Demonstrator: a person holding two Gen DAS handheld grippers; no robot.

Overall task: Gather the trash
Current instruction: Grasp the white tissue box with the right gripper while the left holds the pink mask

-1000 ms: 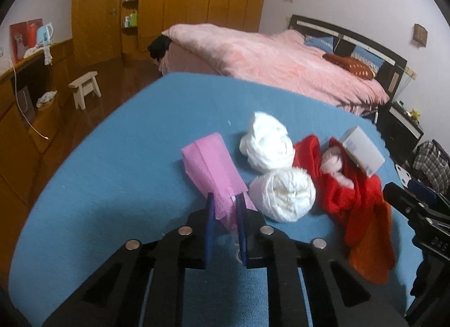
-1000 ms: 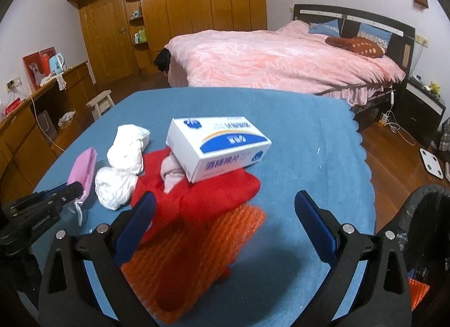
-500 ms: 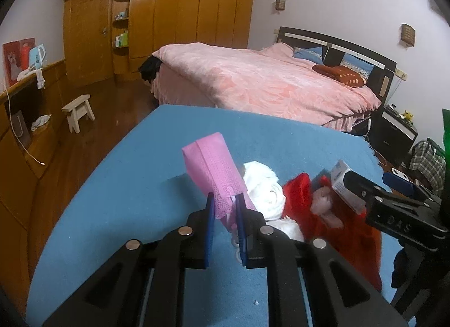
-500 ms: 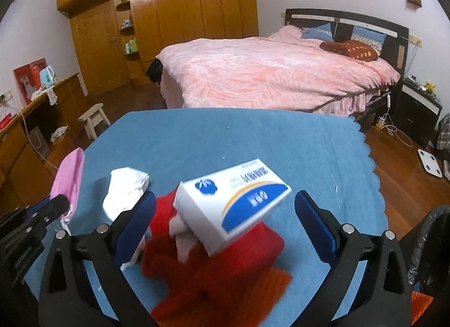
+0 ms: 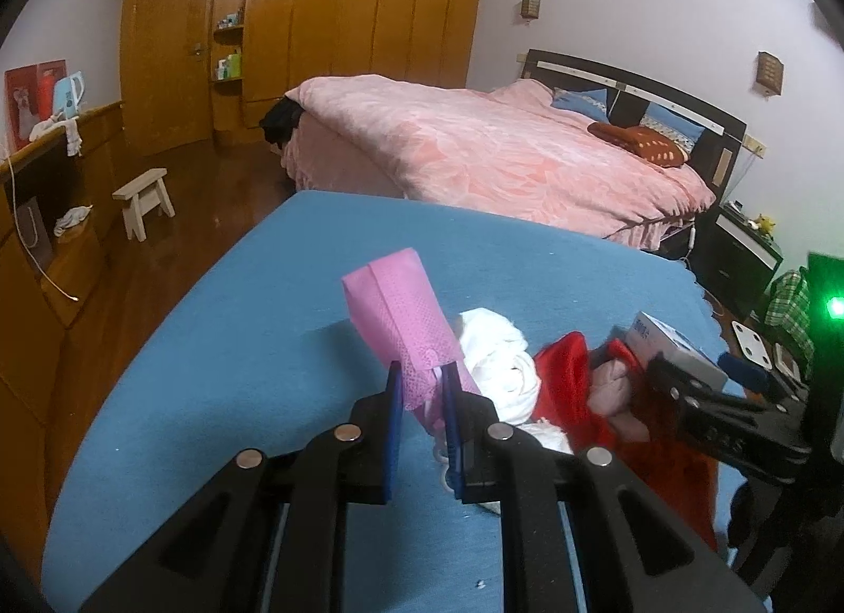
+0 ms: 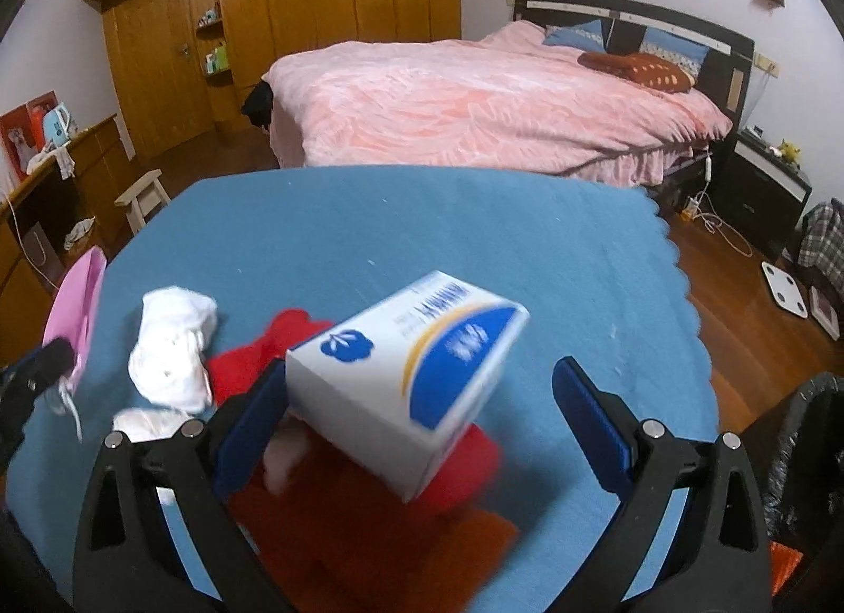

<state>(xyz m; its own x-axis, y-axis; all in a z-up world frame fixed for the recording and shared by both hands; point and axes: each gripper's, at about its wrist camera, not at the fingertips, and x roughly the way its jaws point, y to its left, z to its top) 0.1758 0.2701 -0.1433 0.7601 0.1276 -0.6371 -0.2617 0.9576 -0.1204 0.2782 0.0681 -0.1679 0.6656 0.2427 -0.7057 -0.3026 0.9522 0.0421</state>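
— Two tools over one blue-covered worktop (image 6: pixel 422 222). How do they stand?

— Left tool (image 5: pixel 422 391) is clamped on the near end of a pink non-woven pouch (image 5: pixel 401 317), which stands up off the cloth. Right tool (image 6: pixel 422 428) has its jaws wide apart, one on either side of a white and blue carton (image 6: pixel 406 375) that sits tilted between them.

— Is the carton gripped?

— I judge not. The right-hand pad is well apart from it; whether the left pad touches its corner, I cannot tell, since the carton is blurred.

— Where is the rest of the trash?

— Under and near the carton lies a red cloth (image 6: pixel 248 365) with an orange mesh piece (image 6: pixel 369 549) nearer still. To the left of those lie crumpled white tissue wads (image 6: pixel 174 344).

— What could go wrong?

— The carton leans on soft cloth, so closing on it askew could squeeze it out sideways or crush a corner. The pouch is held only by a thin edge, with a white cord dangling; it may slip out if swung. The two tools are also close together, so they might collide.

— And what can't you see?

— A dark bag or bin (image 6: pixel 802 444) is cut off at the right edge; its mouth is hidden. The carton's print is unreadable. Whatever sits beneath the carton is partly covered.
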